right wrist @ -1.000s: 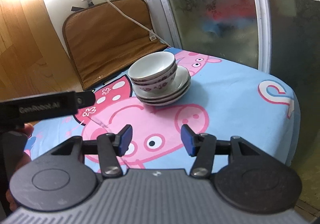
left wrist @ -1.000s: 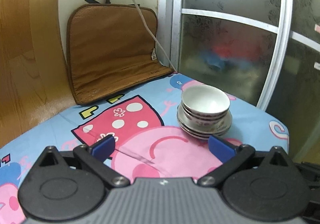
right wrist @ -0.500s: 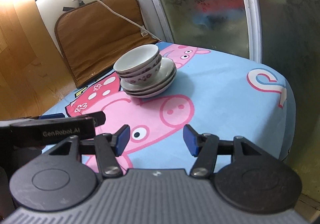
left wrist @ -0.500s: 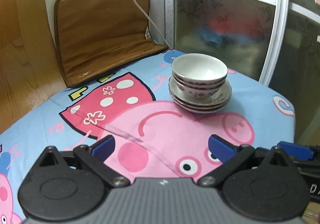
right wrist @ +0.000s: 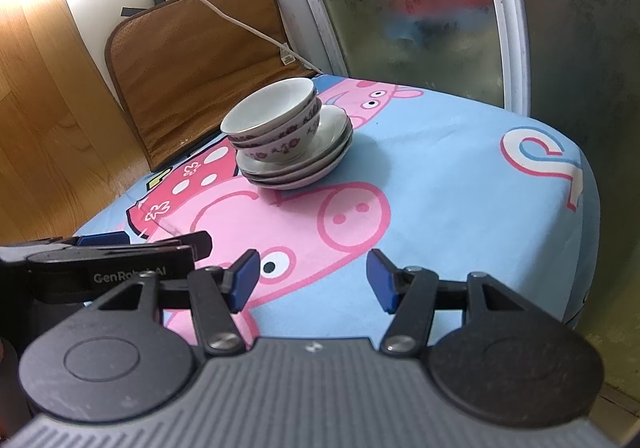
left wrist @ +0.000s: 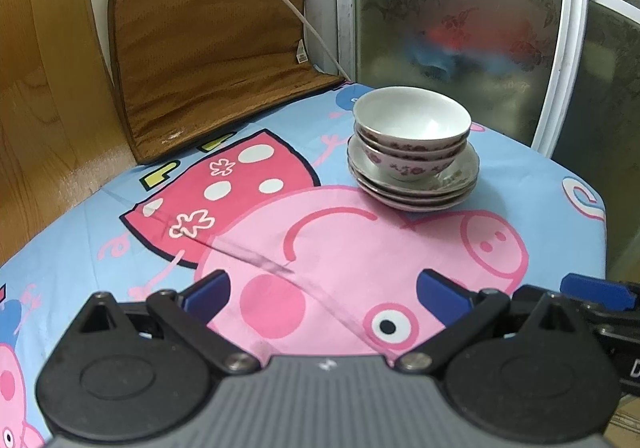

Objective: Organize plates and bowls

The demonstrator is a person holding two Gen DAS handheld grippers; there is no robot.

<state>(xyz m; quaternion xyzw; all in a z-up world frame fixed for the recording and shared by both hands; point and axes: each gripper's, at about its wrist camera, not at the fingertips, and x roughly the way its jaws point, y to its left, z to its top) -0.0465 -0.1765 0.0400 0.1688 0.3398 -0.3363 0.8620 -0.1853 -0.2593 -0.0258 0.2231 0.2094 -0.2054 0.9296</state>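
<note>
Stacked white bowls [left wrist: 411, 128] with a floral band sit on a stack of white plates [left wrist: 460, 184] on the cartoon pig tablecloth [left wrist: 360, 260]. The same bowls [right wrist: 276, 120] and plates [right wrist: 332, 144] show in the right wrist view. My left gripper [left wrist: 324, 292] is open and empty, well short of the stack. My right gripper [right wrist: 314, 280] is open and empty, also short of it. The left gripper's side shows at the left of the right wrist view [right wrist: 120, 252].
A brown cushion [left wrist: 208, 44] leans against the back wall with a white power cord [left wrist: 288, 4] across it. A frosted glass door [left wrist: 448, 32] stands behind the table. A wooden panel [left wrist: 44, 96] is at the left. The table's edge [right wrist: 588, 232] drops off at the right.
Both grippers have drawn back from the stack, which now sits farther off and higher in both views. Both stay open and empty. The stack has not moved.
</note>
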